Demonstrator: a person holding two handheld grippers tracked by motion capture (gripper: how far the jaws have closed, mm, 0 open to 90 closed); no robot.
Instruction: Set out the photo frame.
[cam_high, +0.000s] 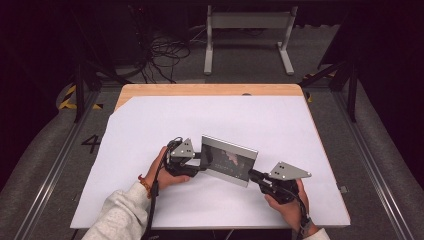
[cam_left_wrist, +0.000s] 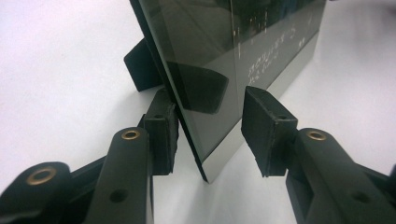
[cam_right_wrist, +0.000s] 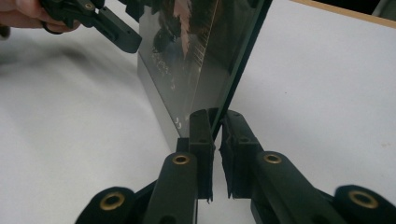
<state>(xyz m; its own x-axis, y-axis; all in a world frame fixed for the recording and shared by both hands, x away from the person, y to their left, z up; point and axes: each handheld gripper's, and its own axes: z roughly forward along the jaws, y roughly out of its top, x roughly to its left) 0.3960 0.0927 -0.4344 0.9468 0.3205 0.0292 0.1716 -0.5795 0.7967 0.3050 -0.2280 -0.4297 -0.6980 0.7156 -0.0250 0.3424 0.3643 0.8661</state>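
A glass-fronted picture frame (cam_high: 229, 161) with a silver border stands nearly upright on the white sheet (cam_high: 260, 120). My left gripper (cam_high: 205, 161) straddles its left edge. In the left gripper view the frame (cam_left_wrist: 219, 51) runs between the jaws of that gripper (cam_left_wrist: 212, 135): one pad sits close behind it, the other pad (cam_left_wrist: 266, 130) stands clear of the glass. My right gripper (cam_high: 253, 175) is shut on the frame's lower right corner. In the right gripper view its gripper (cam_right_wrist: 217, 135) pinches the frame's (cam_right_wrist: 196, 51) thin edge, with the left gripper (cam_right_wrist: 116, 32) farther off.
The frame's black back support (cam_left_wrist: 142, 65) rests on the sheet. The sheet covers a wooden table (cam_high: 210, 90), whose far edge shows. Beyond it on the floor are a grey metal stand (cam_high: 247, 22) and loose cables (cam_high: 165, 55). Floor rails run along both sides.
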